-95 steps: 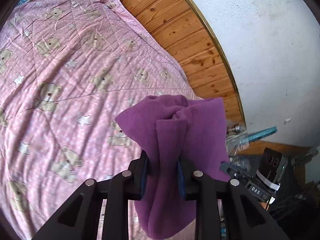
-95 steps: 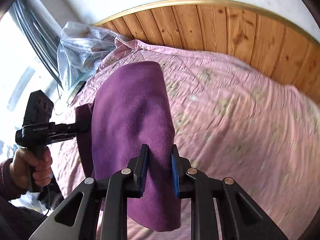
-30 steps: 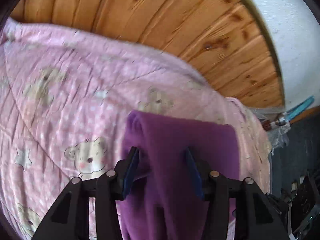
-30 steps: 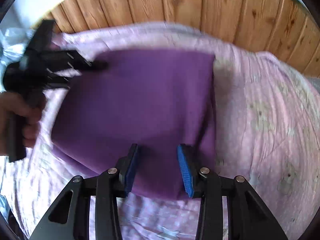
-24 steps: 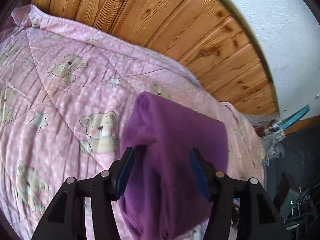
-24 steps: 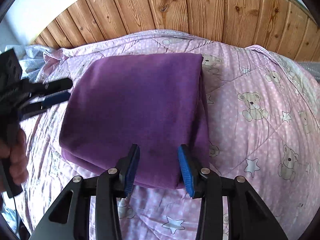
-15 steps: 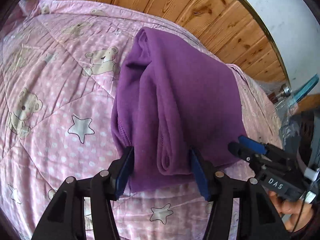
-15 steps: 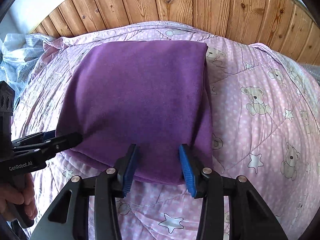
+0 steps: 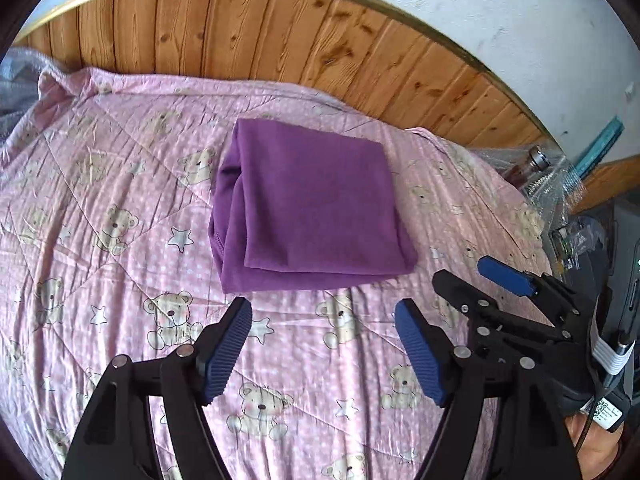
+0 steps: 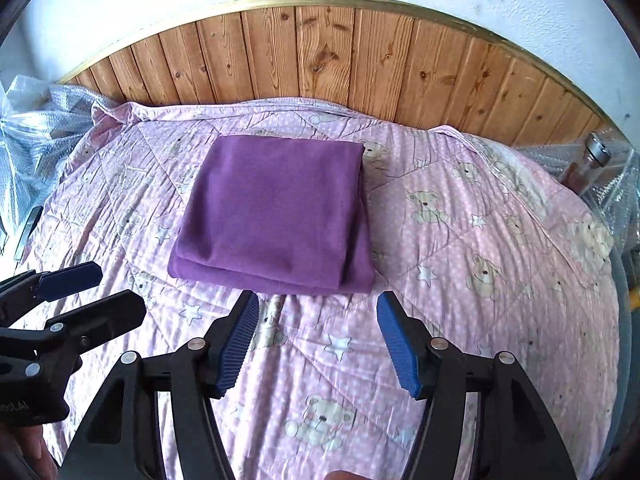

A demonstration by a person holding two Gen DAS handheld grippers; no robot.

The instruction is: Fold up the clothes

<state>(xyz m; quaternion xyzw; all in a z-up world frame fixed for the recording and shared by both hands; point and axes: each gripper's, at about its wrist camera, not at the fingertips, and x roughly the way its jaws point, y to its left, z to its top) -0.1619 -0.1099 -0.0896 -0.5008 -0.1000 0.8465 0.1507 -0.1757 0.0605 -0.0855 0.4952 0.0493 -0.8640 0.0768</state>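
Both tools are held level just above the bed, pointing toward the wooden headboard. The left tool and the right tool each stand wide open — empty, side by side. Just ahead of their blue pads, apart from them, the purple garment lies folded on the pink bear-print quilt.

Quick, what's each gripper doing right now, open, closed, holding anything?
Left gripper: open, holding nothing, short of the folded purple cloth.
Right gripper: open, holding nothing; the cloth lies flat on the pink quilt.
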